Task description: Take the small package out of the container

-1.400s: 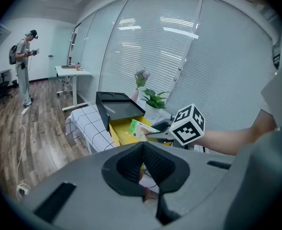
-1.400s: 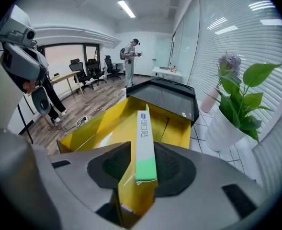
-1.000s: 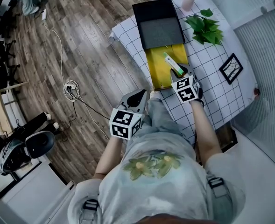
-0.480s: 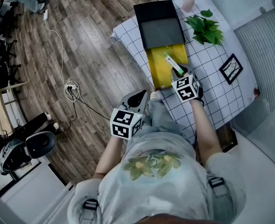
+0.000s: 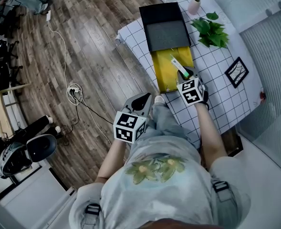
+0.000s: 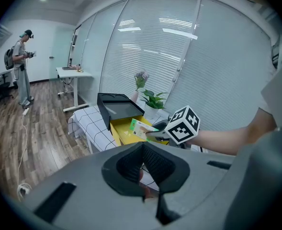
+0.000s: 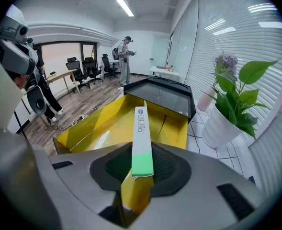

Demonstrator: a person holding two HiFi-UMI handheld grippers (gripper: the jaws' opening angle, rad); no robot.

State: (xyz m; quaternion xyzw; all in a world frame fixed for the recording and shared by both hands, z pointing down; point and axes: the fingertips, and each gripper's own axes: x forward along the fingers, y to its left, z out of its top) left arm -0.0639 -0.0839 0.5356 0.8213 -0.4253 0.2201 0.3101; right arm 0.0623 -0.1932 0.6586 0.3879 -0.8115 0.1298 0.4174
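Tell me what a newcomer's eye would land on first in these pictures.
The bright yellow container jumps out, lying open on the checked table in front of the person. Next is the white-and-green small package, standing edge-on between the jaws of the right hand-held gripper, which have just been closing on it over the container. Beyond lies a black box, with a leafy plant to its right.

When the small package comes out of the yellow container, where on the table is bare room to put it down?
The widest free patch of checked cloth lies between the yellow container, the leafy plant and the picture frame. The near corner, below the frame, is bare too. The far end is crowded: black box, vase, plant.
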